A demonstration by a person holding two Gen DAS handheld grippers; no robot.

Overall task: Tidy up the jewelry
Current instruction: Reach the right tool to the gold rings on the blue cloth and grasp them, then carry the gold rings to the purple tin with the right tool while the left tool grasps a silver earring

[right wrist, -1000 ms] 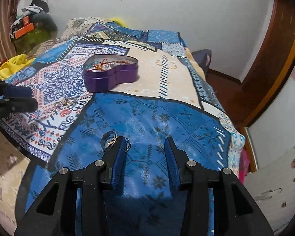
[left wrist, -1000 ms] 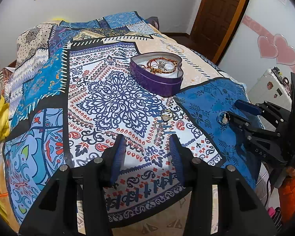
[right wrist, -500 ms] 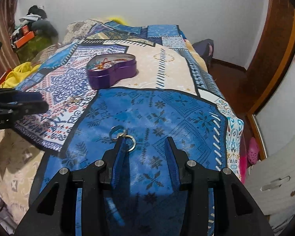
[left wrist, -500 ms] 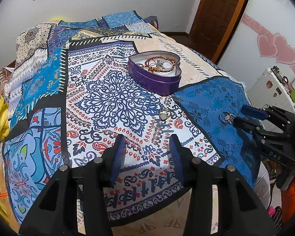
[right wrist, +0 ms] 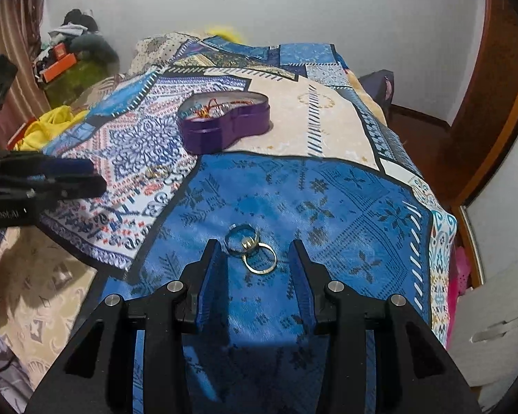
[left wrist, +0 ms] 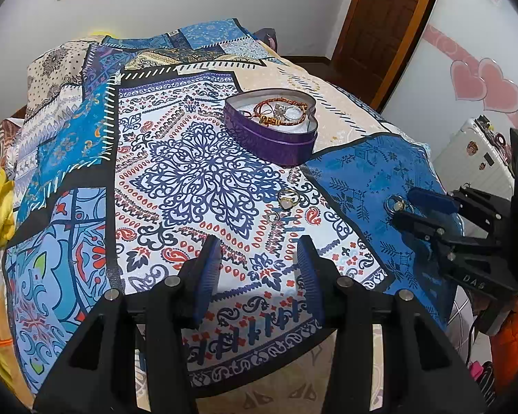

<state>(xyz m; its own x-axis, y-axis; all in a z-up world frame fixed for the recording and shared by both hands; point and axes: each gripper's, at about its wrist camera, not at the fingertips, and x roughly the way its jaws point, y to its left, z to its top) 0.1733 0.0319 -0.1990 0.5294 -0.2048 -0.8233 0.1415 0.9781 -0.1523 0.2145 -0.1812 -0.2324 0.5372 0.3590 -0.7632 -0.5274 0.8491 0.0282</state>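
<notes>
A purple heart-shaped tin (left wrist: 271, 138) holding bracelets and rings sits open on the patterned bedspread; it also shows in the right wrist view (right wrist: 224, 126). Two joined rings (right wrist: 251, 252) lie on the blue patch, between and just ahead of my open right gripper (right wrist: 257, 255). In the left wrist view the right gripper (left wrist: 416, 207) sits beside those rings (left wrist: 395, 203). Two more rings (left wrist: 288, 200) lie on the white patterned patch, ahead of my open, empty left gripper (left wrist: 259, 252).
The bedspread (left wrist: 197, 179) drapes over the bed's near edge. A white suitcase (left wrist: 473, 158) stands at the right, a wooden door (left wrist: 383, 17) behind. Yellow cloth (right wrist: 48, 127) and clutter (right wrist: 65, 58) lie at the far left.
My right gripper has shifted so the two joined rings now lie centred between its open fingers instead of by the left finger. The left gripper has barely moved.
</notes>
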